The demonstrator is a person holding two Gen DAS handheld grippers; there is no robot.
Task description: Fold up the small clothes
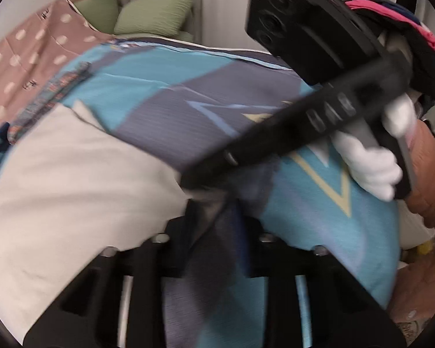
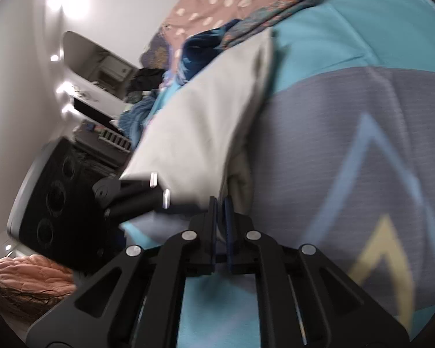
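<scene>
A pale cream garment (image 1: 72, 179) lies on a blue and grey patterned bedsheet (image 1: 148, 87); it also shows in the right wrist view (image 2: 211, 121). My left gripper (image 1: 214, 211) is blurred and appears shut on dark fabric at the garment's edge. My right gripper (image 2: 220, 211) has its jaws nearly together, at the garment's lower edge; whether cloth is between them is unclear. The right gripper's body (image 1: 319, 110) crosses the left wrist view, held by a white-gloved hand (image 1: 371, 168). The left gripper's body (image 2: 72, 208) shows in the right wrist view.
A brown polka-dot cloth (image 1: 29, 58) and a dark blue patterned garment (image 2: 206, 43) lie further up the bed. Green pillows (image 1: 148, 14) sit at the head. A pile of dark and pink clothes (image 1: 406, 29) is at the right. Shelves (image 2: 101, 87) stand beyond the bed.
</scene>
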